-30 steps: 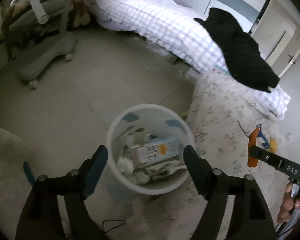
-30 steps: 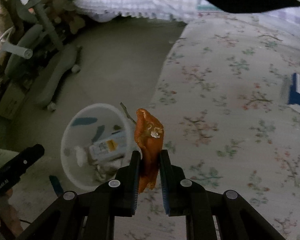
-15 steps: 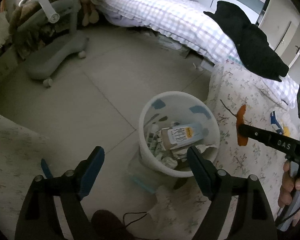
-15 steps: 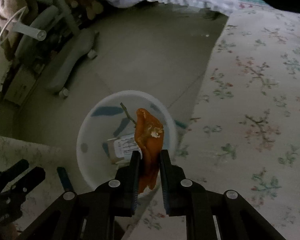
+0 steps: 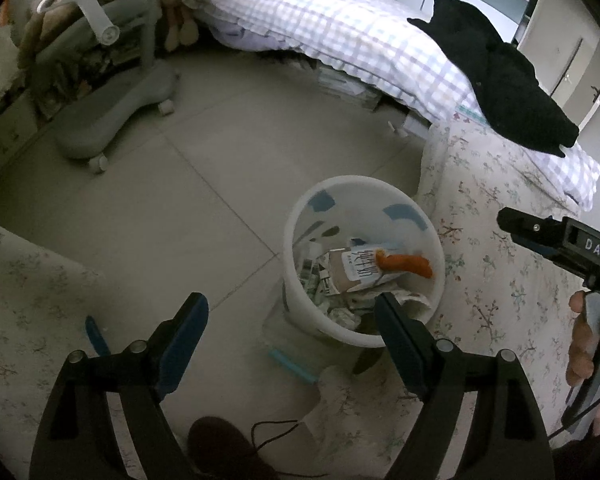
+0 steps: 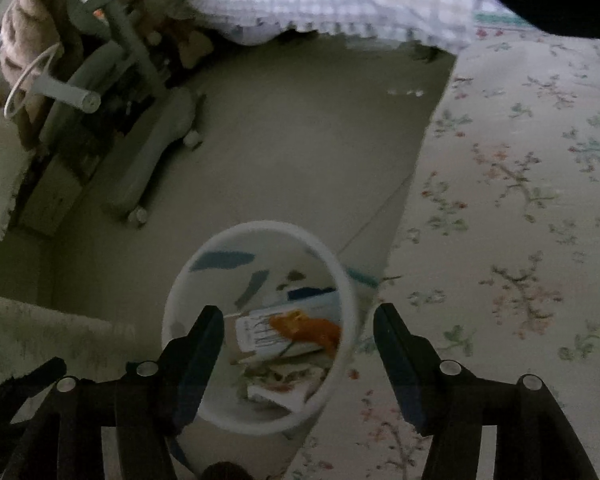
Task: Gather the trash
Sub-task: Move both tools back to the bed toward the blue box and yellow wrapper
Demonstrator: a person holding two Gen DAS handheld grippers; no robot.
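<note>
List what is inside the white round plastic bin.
White round plastic bin: orange crumpled wrapper on top of a labelled paper packet and crumpled papers. Lower layers are covered.

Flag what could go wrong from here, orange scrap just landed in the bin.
1. The orange wrinkled scrap lies on top of the heaped trash near the rim of the white round plastic bin; further drops may spill.
2. The open right gripper hovers just above the rim; a careless pull-back could tip the bin.
3. A dark cord on the floor beside the bin could snag.
</note>
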